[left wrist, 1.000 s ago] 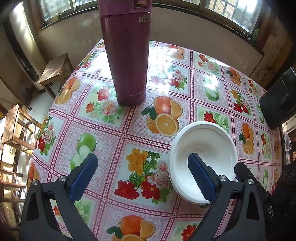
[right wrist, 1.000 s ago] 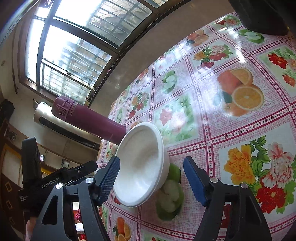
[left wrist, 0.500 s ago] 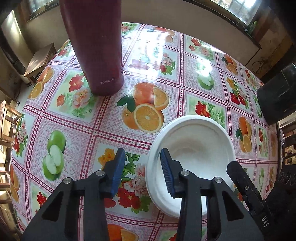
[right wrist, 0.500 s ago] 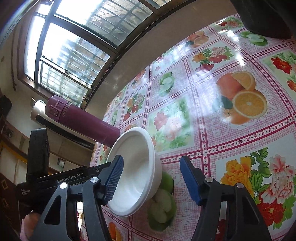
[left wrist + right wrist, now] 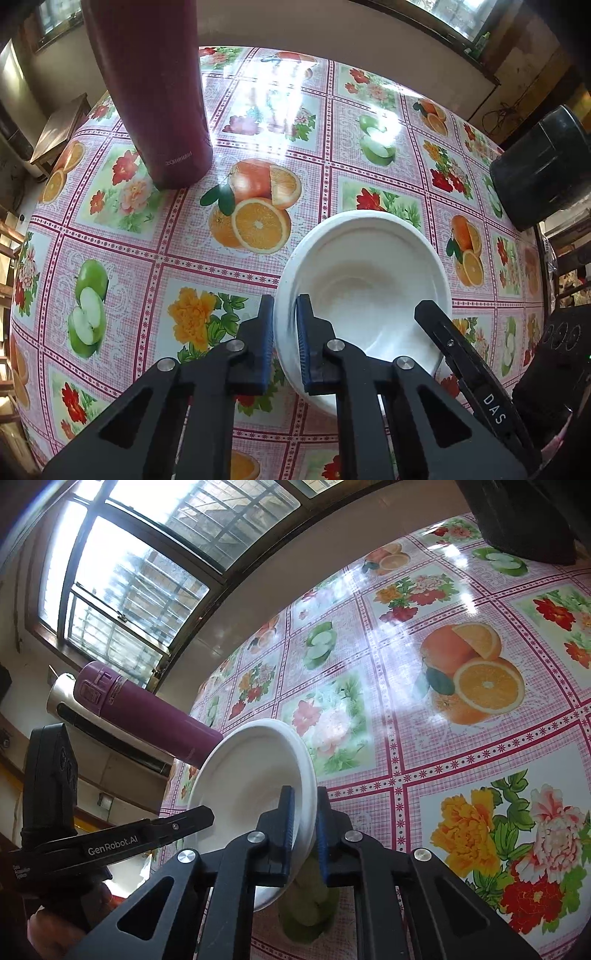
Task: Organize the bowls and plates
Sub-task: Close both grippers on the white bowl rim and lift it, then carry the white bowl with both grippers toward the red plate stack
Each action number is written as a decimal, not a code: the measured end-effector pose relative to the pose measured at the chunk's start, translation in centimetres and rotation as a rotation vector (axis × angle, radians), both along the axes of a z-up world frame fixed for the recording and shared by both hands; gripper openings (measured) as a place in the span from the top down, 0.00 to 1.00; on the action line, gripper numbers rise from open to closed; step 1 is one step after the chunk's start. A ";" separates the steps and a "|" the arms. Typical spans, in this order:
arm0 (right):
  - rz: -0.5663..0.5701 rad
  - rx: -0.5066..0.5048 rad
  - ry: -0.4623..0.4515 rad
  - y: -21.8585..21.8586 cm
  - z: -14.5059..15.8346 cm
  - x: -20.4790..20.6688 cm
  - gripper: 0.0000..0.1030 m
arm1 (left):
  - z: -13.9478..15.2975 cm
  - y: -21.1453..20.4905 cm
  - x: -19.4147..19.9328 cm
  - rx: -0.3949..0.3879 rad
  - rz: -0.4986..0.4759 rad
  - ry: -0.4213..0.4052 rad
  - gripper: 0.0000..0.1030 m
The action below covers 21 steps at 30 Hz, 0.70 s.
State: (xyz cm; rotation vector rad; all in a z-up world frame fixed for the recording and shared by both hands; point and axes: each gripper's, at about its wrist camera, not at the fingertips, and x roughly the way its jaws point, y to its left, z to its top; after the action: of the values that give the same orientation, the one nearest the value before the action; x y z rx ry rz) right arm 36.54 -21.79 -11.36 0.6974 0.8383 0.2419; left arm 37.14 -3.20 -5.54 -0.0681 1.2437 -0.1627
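A white bowl (image 5: 364, 284) sits on the fruit-and-flower tablecloth (image 5: 255, 221). In the left wrist view my left gripper (image 5: 286, 332) is shut on the bowl's near-left rim, one blue pad inside and one outside. In the right wrist view the bowl (image 5: 251, 775) looks tilted, and my right gripper (image 5: 306, 823) is shut on its opposite rim in the same way. One black finger (image 5: 461, 350) of the right gripper shows over the bowl's right edge. The left gripper's body (image 5: 110, 845) shows at the far side of the bowl.
A tall maroon flask (image 5: 155, 92) stands on the table behind and left of the bowl. A black cylindrical container (image 5: 543, 166) sits at the table's right edge. Wooden stools (image 5: 59, 129) stand beyond the left edge. A wall with windows (image 5: 129, 572) runs behind the table.
Both grippers went from wide open to shut on the bowl's rim. The left one also came down and in toward the bowl. The right one stayed in place.
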 end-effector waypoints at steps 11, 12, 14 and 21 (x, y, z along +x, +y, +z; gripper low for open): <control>-0.026 -0.006 -0.021 -1.8 2.1 -5.6 0.90 | 2.9 -0.9 -5.8 -0.076 -0.049 -0.025 0.91; -0.027 -0.008 -0.027 -2.0 2.5 -6.5 0.90 | 3.3 -0.9 -6.7 -0.085 -0.058 -0.033 0.91; -0.025 -0.011 -0.042 -2.3 3.3 -8.4 0.90 | 4.2 -0.9 -8.5 -0.095 -0.077 -0.064 0.91; -0.009 -0.022 -0.103 -2.0 5.4 -15.5 0.88 | 6.3 -0.6 -15.9 -0.057 -0.111 -0.223 0.91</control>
State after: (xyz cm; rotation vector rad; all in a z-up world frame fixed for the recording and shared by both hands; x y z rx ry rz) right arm 21.01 -23.75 -5.97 0.6619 0.7382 0.2582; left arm 21.26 -3.84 0.76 -0.0299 1.0210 -0.2945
